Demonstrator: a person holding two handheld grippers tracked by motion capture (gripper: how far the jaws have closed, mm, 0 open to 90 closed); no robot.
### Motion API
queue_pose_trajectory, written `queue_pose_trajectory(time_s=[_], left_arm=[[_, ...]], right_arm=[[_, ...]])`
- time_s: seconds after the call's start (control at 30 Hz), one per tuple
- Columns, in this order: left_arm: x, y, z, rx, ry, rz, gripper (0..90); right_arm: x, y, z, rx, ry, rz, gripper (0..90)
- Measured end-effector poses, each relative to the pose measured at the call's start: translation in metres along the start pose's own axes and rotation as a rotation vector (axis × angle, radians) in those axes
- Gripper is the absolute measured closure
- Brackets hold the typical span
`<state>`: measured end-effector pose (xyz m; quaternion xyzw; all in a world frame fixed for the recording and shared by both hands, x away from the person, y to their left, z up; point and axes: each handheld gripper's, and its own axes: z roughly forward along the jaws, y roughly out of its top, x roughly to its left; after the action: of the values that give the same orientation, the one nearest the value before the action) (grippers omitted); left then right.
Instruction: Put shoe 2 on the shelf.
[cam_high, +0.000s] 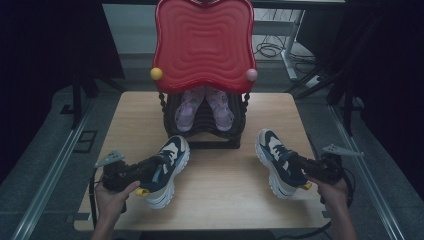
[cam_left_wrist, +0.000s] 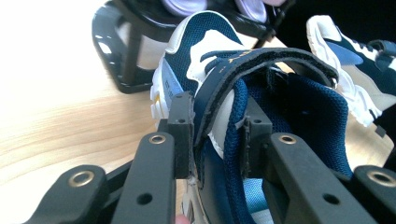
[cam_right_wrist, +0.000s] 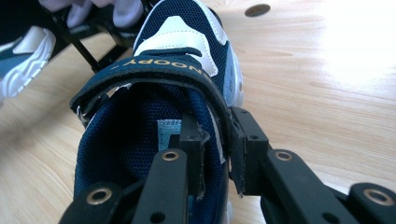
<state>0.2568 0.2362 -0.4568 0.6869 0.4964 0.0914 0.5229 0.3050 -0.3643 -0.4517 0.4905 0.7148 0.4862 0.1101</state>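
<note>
Both grippers are clamped on sneakers, one each. Left gripper (cam_high: 150, 169) has its jaws partly closed on the side wall and strap of the left sneaker (cam_high: 169, 170); in the left gripper view one pad (cam_left_wrist: 183, 133) sits outside the collar, the other inside the shoe opening, pressing the wall between them. Right gripper (cam_high: 303, 171) does the same on the right sneaker (cam_high: 278, 162): in the right gripper view one pad (cam_right_wrist: 192, 154) is inside the opening, the other outside the collar, wall pinched between.

Going by size from here. I see a light wooden table (cam_high: 225, 195) carrying everything. At its far edge stands a black shoe rack (cam_high: 202, 131) topped by a big red wavy tray (cam_high: 202, 42) with a yellow knob (cam_high: 156, 73) and a pink knob (cam_high: 251, 74) at its lower corners. On the rack's shelf sits a pair of lilac sandals (cam_high: 204, 107), toes toward me.

Left sneaker, navy and white with a thick white sole, lies near the front left of the table, toe pointing at the rack, just short of its base. Right sneaker, same colours, sits well apart at the right side, toe angled toward the rack. Strap on it reads SNOOPY in gold (cam_right_wrist: 161, 65).

My hands (cam_high: 112, 197) come in from the bottom edge.
</note>
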Motion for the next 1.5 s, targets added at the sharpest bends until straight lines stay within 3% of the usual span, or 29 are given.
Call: queue_pose_trajectory(time_s=[0.17,0.4,0.97,1.5], left_arm=[[0.013,0.0,-0.016,-0.047,0.015,-0.032,71.5],[0.025,0.006,-0.029,-0.111,0.029,-0.05,71.5],[0.036,0.009,-0.033,-0.171,0.029,-0.07,71.4],[0.044,0.02,-0.038,-0.206,0.042,-0.08,71.4]], right_arm=[[0.008,-0.003,0.005,-0.047,-0.009,-0.002,76.3],[0.012,-0.002,0.011,-0.092,0.029,0.027,76.3],[0.018,0.002,0.015,-0.154,0.046,0.059,76.0],[0.021,0.013,0.015,-0.202,0.039,0.052,76.0]])
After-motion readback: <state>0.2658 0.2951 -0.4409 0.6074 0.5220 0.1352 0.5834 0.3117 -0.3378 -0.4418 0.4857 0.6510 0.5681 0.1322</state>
